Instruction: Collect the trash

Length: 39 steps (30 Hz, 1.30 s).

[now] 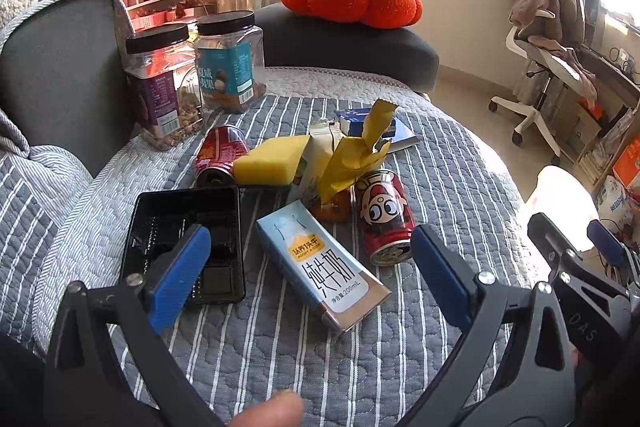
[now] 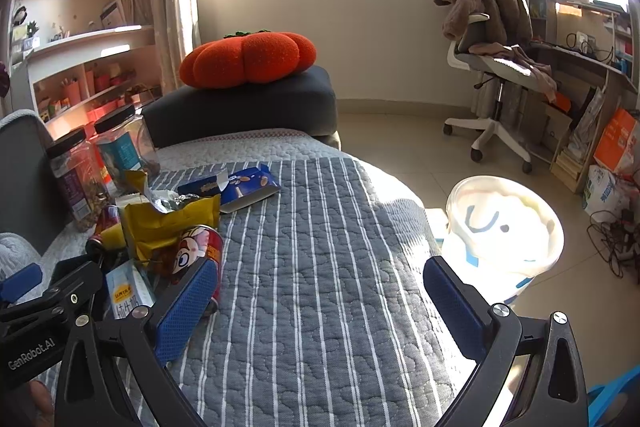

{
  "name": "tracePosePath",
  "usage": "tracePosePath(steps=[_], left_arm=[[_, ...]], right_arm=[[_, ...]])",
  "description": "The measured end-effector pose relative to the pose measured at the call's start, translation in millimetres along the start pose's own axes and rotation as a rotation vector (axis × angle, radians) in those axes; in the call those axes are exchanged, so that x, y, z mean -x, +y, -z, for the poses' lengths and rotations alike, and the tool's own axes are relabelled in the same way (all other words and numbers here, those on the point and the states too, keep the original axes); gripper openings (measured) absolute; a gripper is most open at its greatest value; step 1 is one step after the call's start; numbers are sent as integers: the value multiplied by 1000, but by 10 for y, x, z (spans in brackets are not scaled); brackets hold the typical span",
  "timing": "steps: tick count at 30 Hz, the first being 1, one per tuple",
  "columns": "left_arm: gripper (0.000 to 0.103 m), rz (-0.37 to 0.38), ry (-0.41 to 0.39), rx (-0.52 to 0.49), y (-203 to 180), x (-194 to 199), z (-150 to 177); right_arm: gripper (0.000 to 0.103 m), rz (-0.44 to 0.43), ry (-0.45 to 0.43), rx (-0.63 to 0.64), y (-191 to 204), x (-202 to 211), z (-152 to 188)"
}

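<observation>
- Left gripper (image 1: 310, 269) jaws spread wide, holding nothing; one milk carton (image 1: 322, 265) lies right between them.
- Just beyond: one black tray (image 1: 160, 219) left, two red cans (image 1: 384, 217), one yellow wrapper (image 1: 356, 155).
- Right gripper (image 2: 316, 301) jaws spread too, empty; one white bin (image 2: 506, 227) ahead-right.

An orange pumpkin cushion (image 2: 248, 59) on the dark armrest (image 2: 240, 107), 2 snack jars (image 1: 192, 71) beside it

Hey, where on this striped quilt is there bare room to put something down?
Free: the right half of the quilt, between the red can and the edge nearest the white bucket. Also the strip in front of the milk carton. Crowded: the left, around the black tray, yellow wrapper and jars.
</observation>
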<state>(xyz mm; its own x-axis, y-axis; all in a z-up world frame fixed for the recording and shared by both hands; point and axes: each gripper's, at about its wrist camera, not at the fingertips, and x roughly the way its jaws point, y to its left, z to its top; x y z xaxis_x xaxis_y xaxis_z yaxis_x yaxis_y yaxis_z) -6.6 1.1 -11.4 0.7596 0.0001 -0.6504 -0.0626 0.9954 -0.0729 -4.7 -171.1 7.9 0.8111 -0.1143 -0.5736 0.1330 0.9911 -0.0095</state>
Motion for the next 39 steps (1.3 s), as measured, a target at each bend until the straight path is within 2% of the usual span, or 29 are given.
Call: tracePosePath(steps=[6,19,28,30,34,36,39], left_arm=[[100,0,20,12,-26,-18,-58],[100,3,-20,14,-6,-26,-27],[100,47,-50,68,2,-29,-30],[100,42,-27,65,1,-40,-32],[100,33,18,37,-16,-78,-135],[100,-7,22,-7,-28,-107,-230],[100,-13,25,-51,-19,-179,-417]], right_arm=[[103,-2,1,3,43,-10,49],[103,-2,4,2,35,-35,58],[103,-1,-6,3,39,-43,71],[103,-2,-2,0,38,-47,72],[103,-22,50,-21,16,-67,-12],[103,-47,87,-38,2,-85,-120],[103,-87,148,-65,-12,-145,-285]])
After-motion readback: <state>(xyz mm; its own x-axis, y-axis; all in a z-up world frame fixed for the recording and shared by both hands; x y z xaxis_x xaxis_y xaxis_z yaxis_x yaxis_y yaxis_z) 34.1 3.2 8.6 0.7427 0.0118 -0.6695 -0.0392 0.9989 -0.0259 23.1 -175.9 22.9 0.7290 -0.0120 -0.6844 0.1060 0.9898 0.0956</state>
